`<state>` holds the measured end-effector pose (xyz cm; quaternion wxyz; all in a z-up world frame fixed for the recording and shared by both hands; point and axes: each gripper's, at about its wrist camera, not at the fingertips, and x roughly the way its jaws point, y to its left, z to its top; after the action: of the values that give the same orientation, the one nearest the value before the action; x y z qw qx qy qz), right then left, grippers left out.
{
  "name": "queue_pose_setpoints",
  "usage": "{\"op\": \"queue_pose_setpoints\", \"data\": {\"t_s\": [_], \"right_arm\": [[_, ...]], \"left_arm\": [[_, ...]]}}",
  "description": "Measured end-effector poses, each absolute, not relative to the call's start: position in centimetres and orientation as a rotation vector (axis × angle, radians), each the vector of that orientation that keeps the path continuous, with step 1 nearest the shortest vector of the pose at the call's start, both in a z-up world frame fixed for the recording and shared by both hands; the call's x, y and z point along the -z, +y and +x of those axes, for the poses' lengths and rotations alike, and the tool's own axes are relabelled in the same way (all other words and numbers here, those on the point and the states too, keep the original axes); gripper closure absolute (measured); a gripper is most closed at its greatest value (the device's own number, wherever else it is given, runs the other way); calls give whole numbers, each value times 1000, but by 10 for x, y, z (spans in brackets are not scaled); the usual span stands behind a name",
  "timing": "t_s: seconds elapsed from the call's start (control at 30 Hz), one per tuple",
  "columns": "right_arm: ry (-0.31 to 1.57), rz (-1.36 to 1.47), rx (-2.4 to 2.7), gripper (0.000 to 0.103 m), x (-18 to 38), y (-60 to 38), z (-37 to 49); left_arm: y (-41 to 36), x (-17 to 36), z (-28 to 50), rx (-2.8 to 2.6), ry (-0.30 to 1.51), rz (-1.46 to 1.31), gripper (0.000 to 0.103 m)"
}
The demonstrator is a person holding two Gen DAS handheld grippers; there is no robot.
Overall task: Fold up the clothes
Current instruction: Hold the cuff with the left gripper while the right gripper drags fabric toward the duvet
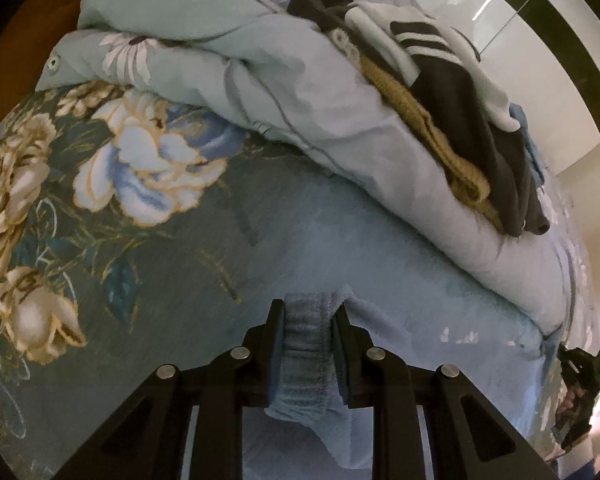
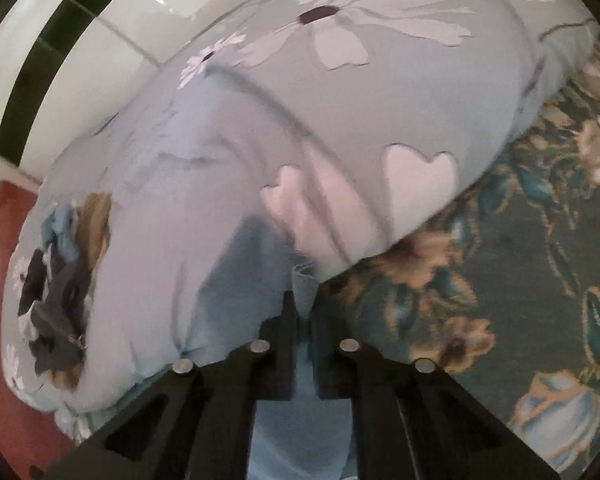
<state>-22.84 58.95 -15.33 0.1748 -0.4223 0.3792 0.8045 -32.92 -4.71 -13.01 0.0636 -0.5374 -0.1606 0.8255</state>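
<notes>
Both grippers have a bit of the same light blue garment (image 1: 380,280), which is spread over the dark floral bedsheet (image 1: 80,208) right in front of the rolled-up pale blue duvet (image 1: 340,92). The left gripper (image 1: 307,312) is clamped on a thick ribbed edge of it, looks like a waistband or cuff, bunched up between the 2 fingers so the jaws stand a little apart with the fabric filling the gap. The right gripper (image 2: 303,300) is squeezed nearly all the way closed on a thin fold of the same blue cloth (image 2: 300,400), which sticks up a touch past the fingertips and runs back under the tool toward the camera.

In the left wrist view you can also spot the right gripper off at the right edge (image 1: 580,384), down by the end of the duvet. On top of the duvet sits a heap of other clothes (image 1: 452,92): something dark with white stripes, a mustard knit piece, some white bits. Glossy white wall with a dark band (image 2: 48,40) behind it all
</notes>
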Motion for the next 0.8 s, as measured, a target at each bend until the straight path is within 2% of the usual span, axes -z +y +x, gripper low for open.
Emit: {"op": "queue_pose_setpoints", "data": {"t_s": [0.27, 0.37, 0.53, 0.7, 0.8], "right_arm": [[959, -851, -2331, 98, 86, 625, -179], [975, -929, -2239, 98, 107, 639, -173], [1051, -971, -2208, 98, 129, 630, -170], [1123, -945, -2313, 98, 118, 615, -188], [1065, -931, -2387, 98, 103, 600, -210]], "left_arm": [[-29, 133, -353, -2498, -454, -1589, 79], [-18, 144, -364, -2526, -406, -1625, 79], [-29, 138, -368, -2603, -437, -1613, 79], [-58, 117, -373, -2688, -422, -1568, 79], [-64, 128, -383, -2650, -444, -1640, 79]]}}
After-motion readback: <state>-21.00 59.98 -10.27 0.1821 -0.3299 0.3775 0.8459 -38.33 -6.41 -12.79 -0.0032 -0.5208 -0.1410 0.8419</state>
